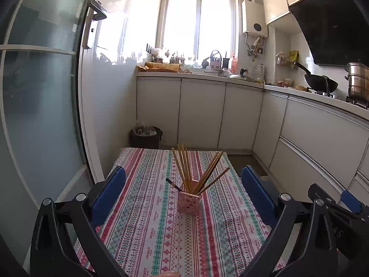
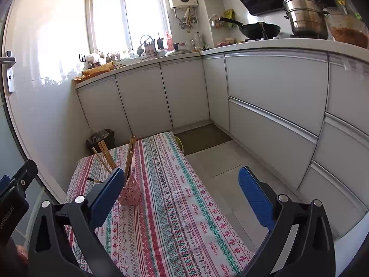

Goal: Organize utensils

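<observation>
A pink perforated holder (image 1: 188,202) stands upright on the patterned tablecloth (image 1: 147,230). Several wooden chopsticks (image 1: 184,166) fan out of it. A dark-tipped chopstick (image 1: 173,184) lies on the cloth just left of the holder. My left gripper (image 1: 184,198) is open and empty, its blue pads either side of the holder, nearer the camera. In the right wrist view the holder (image 2: 130,194) sits partly behind my left blue pad. My right gripper (image 2: 182,194) is open and empty over the table's right side. The dark-tipped chopstick (image 2: 94,180) shows there too.
The small table stands between a glass door (image 1: 41,103) on the left and white kitchen cabinets (image 2: 272,106) on the right. A dark waste bin (image 1: 145,136) sits beyond the table's far edge. A wok (image 2: 258,29) and a steel pot (image 2: 305,18) stand on the counter.
</observation>
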Tool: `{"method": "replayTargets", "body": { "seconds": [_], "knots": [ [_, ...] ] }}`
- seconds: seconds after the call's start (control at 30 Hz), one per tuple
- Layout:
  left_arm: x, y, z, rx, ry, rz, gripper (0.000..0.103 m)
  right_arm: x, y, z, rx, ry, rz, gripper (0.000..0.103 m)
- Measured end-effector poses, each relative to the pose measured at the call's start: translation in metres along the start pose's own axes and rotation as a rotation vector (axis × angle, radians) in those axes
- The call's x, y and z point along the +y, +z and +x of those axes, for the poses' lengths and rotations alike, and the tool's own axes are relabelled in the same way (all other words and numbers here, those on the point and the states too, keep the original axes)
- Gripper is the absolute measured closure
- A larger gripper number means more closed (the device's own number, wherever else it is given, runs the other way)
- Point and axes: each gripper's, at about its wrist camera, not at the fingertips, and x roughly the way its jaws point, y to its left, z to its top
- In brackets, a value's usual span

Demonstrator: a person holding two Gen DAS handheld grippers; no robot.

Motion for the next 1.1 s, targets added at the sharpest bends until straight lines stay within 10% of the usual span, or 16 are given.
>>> {"method": "replayTargets", "body": {
  "seconds": [1.1],
  "knots": [
    [-0.0082, -0.0014, -0.0059, 0.018, 0.014, 0.019, 0.007, -0.0072, -0.0009, -0.0058, 0.008, 0.002, 0.014, 0.007]
  ]
}}
